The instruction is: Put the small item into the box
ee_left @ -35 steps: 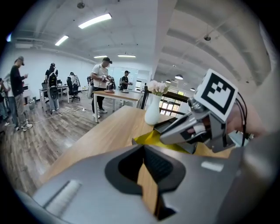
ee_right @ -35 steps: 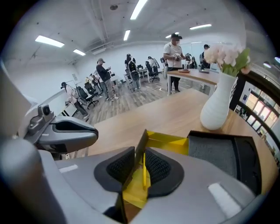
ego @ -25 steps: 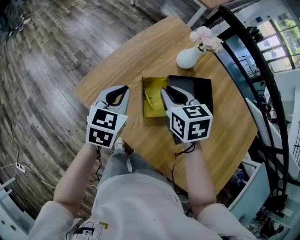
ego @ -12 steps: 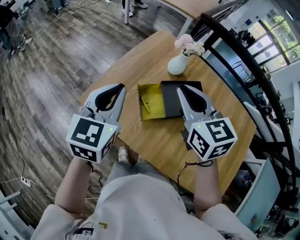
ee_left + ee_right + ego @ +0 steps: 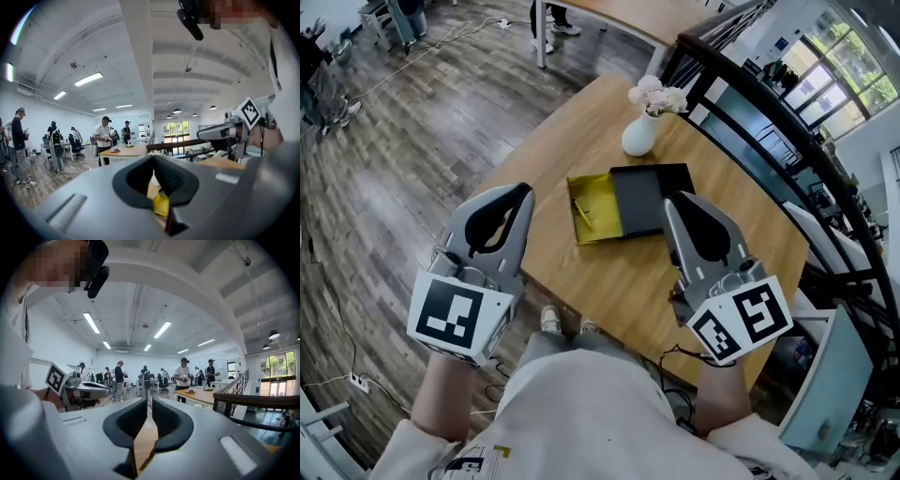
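**Holding Both Grippers Up, Away From the Box**

The left gripper (image 5: 517, 192) is at the lower left of the frame. The right gripper (image 5: 675, 204) is at the lower right. Both are up in the air, close to the person's body and well apart from the things on the table (image 5: 572, 141). The jaws of each one are pressed together at the tips. Nothing is in them.

The box (image 5: 605, 211) is yellow and sits open on the table, in the middle of the frame. A black lid (image 5: 642, 199) lies flat, touching its right side. A white vase (image 5: 637, 139) with pink flowers stands near them, higher in the frame.

The small item (image 5: 581, 214) is a thin yellow stick. It looks like it lies inside the box, close to the left wall. Its long way runs from upper left to lower right, almost along that wall. It is tiny and the same colour as the box, so this is hard to be sure of.

The box lies ahead of both grippers, in between them. The stick is on the box's left side, so the left gripper is nearer to it. The lid is nearer to the right one. If the stick really is inside, the job may be done. If it has to be picked up, the left jaws would need to open first, then close across the stick, not along it.
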`<state>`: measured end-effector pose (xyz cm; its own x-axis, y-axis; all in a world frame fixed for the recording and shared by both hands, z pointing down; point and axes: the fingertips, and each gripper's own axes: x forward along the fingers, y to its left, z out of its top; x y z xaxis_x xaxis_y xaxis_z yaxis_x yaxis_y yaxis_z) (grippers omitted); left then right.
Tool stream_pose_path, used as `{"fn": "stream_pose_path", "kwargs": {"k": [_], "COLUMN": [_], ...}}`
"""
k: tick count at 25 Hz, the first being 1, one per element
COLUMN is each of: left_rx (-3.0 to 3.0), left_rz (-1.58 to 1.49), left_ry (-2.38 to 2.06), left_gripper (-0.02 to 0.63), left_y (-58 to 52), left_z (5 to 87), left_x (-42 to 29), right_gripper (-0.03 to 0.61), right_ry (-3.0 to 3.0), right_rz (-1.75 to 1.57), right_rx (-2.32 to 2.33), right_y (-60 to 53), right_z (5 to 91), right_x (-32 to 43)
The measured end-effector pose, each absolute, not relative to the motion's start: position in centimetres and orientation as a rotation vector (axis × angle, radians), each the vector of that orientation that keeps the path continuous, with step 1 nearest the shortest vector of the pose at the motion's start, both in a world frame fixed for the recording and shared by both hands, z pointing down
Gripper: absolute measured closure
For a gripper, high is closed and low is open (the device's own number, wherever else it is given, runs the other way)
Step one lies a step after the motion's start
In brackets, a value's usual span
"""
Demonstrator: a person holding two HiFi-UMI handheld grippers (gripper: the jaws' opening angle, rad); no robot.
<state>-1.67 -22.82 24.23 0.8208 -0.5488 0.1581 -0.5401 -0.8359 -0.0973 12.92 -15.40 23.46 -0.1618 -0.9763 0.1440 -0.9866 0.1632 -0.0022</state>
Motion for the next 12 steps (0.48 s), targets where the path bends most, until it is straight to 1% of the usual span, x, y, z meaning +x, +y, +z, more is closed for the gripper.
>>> {"fn": "stream_pose_path", "kwargs": {"k": [12], "left_rx": [-2.953], "left_rz": [-0.369], "left_ry": [0.881], "left_gripper": [0.611], "left_y": [-19.5], "left_z": [26.2], "left_x": [-2.9], "right_gripper": [0.561], "right_ry": [-2.302], "right_rz": [0.165], "right_rx": [1.921], "right_y": [-11.6], "right_z": [24.8], "right_x": [11.3]}}
